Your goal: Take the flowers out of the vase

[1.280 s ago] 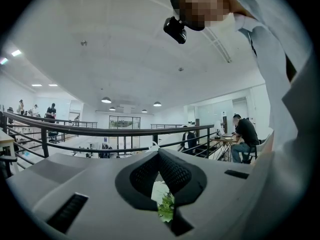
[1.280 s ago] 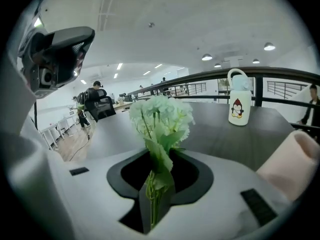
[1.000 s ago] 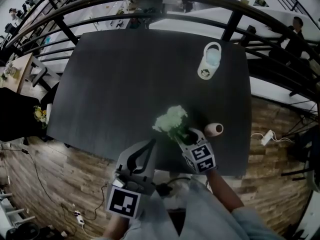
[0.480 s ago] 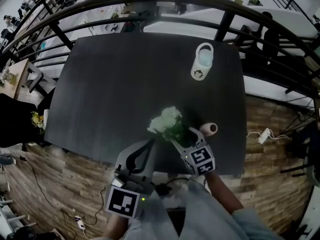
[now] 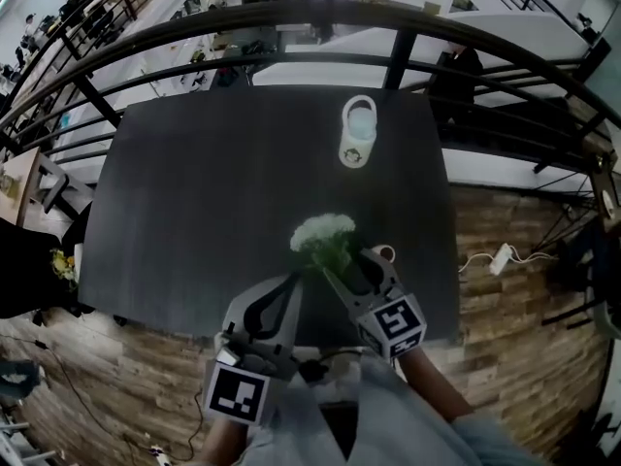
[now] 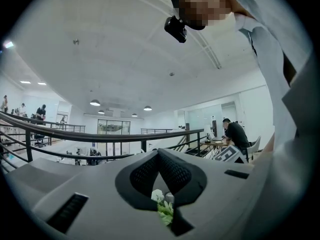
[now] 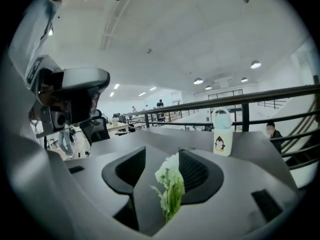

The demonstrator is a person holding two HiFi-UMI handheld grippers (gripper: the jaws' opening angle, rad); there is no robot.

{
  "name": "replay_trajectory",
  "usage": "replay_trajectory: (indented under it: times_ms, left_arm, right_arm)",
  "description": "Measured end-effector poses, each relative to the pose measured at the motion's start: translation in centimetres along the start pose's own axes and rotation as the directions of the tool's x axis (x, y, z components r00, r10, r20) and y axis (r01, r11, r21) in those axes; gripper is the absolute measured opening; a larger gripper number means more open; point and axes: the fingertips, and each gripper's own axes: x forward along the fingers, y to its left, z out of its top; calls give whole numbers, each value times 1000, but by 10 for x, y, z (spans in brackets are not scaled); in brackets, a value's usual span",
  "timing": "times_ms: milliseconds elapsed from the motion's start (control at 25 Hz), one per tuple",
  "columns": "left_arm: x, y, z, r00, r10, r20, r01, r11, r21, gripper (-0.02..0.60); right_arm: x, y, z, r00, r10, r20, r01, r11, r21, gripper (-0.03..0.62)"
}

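A bunch of white flowers with green stems (image 5: pixel 325 236) stands upright near the table's front edge. My right gripper (image 5: pixel 351 263) is around the stems just below the blooms. In the right gripper view the flowers (image 7: pixel 170 184) rise between its jaws with a gap at the left pad; the jaws are closing. The beige vase (image 5: pixel 385 253) is mostly hidden behind that gripper, and I cannot see whether the stems are in it. My left gripper (image 5: pixel 289 284) hovers just left of the flowers, tips together, holding nothing. In the left gripper view the flowers (image 6: pixel 162 206) show beyond its jaws.
A white bottle with a carry handle and a penguin print (image 5: pixel 357 132) stands at the far side of the dark table (image 5: pixel 213 192). A black railing (image 5: pixel 291 17) runs behind the table. Wooden floor with cables lies to the right and in front.
The right gripper has risen along the stems and looks larger in the head view; the flowers stay in place. The head view has shifted, so the bottle sits further left.
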Motion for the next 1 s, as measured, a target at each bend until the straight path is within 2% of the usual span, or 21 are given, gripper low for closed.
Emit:
replay_trajectory:
  times_ms: [120, 280, 520, 640, 840, 1000]
  left_arm:
    - [8, -8, 5, 1000, -27, 13, 27, 1000, 8, -3]
    - [17, -18, 10, 998, -57, 29, 57, 998, 14, -3]
    - [34, -35, 17, 993, -108, 44, 107, 994, 29, -3]
    - [40, -44, 20, 991, -127, 50, 126, 992, 32, -3]
    - [50, -55, 24, 987, -147, 58, 145, 988, 45, -3]
    - [53, -58, 26, 986, -152, 64, 149, 988, 46, -3]
  right_arm:
    - [-18, -5, 26, 998, -21, 56, 21, 1000, -5, 186]
    - [-43, -15, 44, 995, -63, 71, 63, 998, 2, 170]
    - [-79, -34, 78, 973, -131, 192, 136, 991, -15, 80]
    - [-93, -43, 81, 965, -168, 200, 181, 982, -49, 64]
    - [-114, -57, 93, 947, -210, 245, 228, 973, -48, -3]
    - [-125, -65, 98, 935, -237, 265, 250, 968, -16, -5]
